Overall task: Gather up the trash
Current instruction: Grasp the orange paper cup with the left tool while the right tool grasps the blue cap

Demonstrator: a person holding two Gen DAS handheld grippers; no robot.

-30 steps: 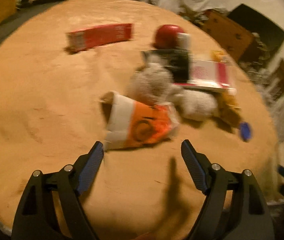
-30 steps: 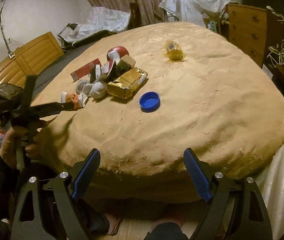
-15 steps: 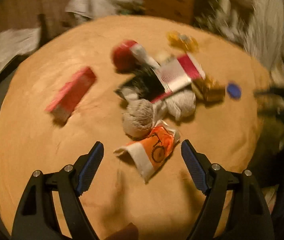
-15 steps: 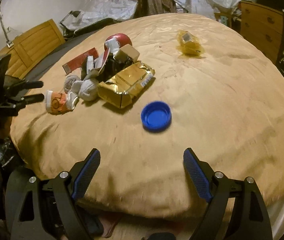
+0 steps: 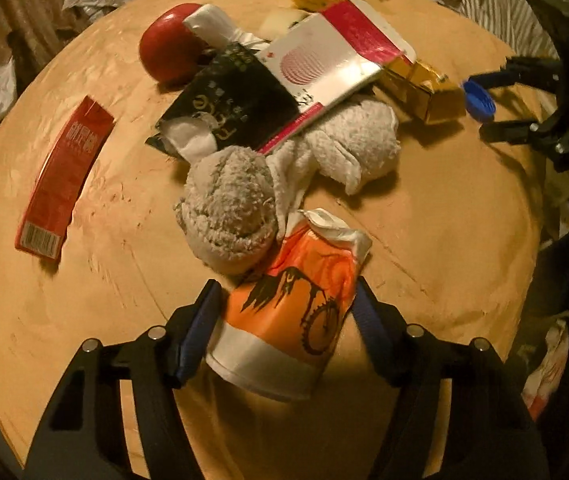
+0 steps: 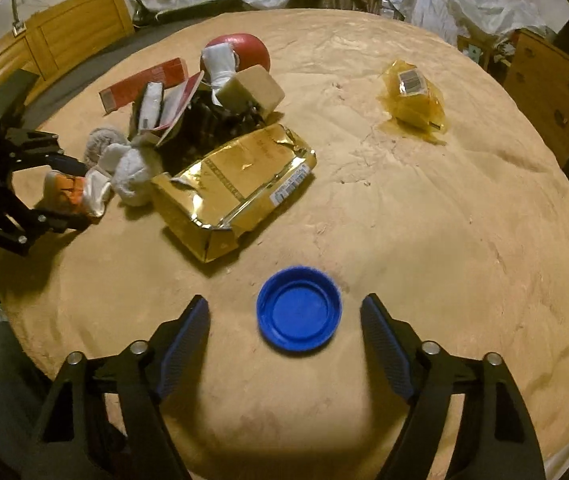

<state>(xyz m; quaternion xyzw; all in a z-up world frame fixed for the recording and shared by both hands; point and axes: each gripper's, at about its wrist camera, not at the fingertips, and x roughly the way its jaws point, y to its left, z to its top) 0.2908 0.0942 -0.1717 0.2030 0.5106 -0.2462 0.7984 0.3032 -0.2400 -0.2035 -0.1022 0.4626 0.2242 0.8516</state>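
Left wrist view: the left gripper (image 5: 284, 304) has just been closing its jaws, and both blue pads now touch the sides of the orange paper cup (image 5: 288, 320), which lies crushed on its side.
Cup surroundings: a grey rolled cloth (image 5: 228, 208) touches its far end; bare tan bedspread (image 5: 104, 300) lies open to the left.
Right wrist view: the right gripper (image 6: 284, 316) has just been narrowing its jaws, yet they stand apart around the blue lid (image 6: 299, 308), clear gaps on both sides.
Lid surroundings: the gold foil bag (image 6: 236, 188) lies near; open bedspread spreads to the right as far as the yellow wrapper (image 6: 414, 98).
Edges: the red carton (image 5: 64, 176) lies nearest the bed's left edge.
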